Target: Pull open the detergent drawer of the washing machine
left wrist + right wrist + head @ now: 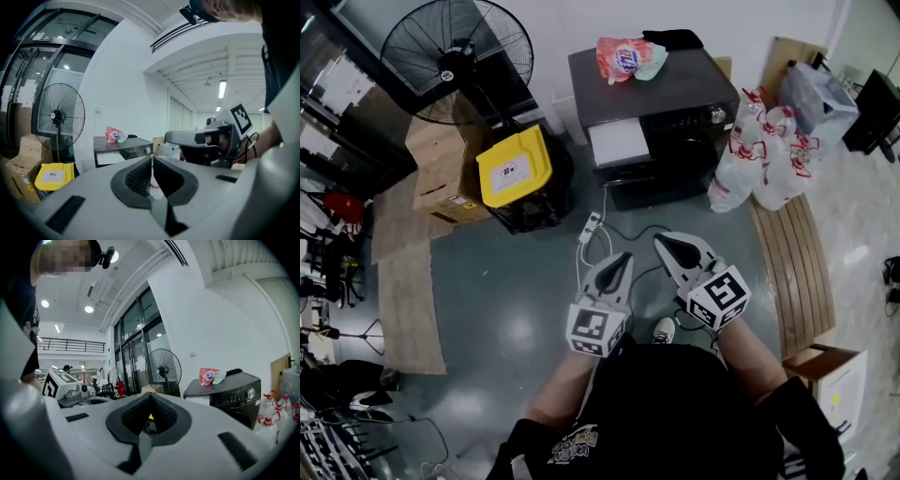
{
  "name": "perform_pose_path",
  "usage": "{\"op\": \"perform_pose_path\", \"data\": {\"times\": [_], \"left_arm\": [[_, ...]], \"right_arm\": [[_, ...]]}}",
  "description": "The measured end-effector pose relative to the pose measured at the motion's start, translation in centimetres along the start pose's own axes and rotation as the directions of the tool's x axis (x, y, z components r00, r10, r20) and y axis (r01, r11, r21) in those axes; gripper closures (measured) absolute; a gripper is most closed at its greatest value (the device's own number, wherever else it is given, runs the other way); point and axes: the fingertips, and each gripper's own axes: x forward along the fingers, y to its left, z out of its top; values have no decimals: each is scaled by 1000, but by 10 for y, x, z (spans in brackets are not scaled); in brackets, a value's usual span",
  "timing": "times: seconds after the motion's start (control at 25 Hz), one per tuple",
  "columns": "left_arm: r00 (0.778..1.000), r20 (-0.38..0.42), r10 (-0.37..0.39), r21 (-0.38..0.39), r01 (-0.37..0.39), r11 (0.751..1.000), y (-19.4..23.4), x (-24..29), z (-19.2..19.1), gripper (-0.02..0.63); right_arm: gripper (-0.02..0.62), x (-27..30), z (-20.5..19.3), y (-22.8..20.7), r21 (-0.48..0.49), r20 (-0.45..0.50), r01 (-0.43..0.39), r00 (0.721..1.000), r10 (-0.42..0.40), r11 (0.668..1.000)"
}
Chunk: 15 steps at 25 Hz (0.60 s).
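The dark washing machine (656, 103) stands at the far side of the floor, its knob and control panel facing me. A white drawer panel (619, 141) sits at the upper left of its front; I cannot tell how far out it stands. It also shows in the left gripper view as a white drawer panel (110, 158) and in the right gripper view as a white drawer panel (199, 400). My left gripper (624, 256) and right gripper (660, 238) are side by side above the floor, well short of the machine. Both are shut and empty, as the left gripper (151, 161) and right gripper (150, 397) show in their own views.
A pink detergent bag (628, 58) lies on the machine's top. A standing fan (457, 56), cardboard boxes (441, 178) and a yellow-lidded bin (516, 167) are to its left. Plastic jugs (764, 155) and a wooden bench (792, 272) are at right. A power strip (591, 228) with cables lies on the floor ahead.
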Motion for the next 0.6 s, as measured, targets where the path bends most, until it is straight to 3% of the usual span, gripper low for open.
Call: {"op": "perform_pose_path", "data": {"times": [0.6], "left_arm": [[1000,-3,-13,-19,13,1000,10,9,-5,591]], "right_arm": [[592,12,-9,-8,15,-12,16,1000,-16,1000]]}}
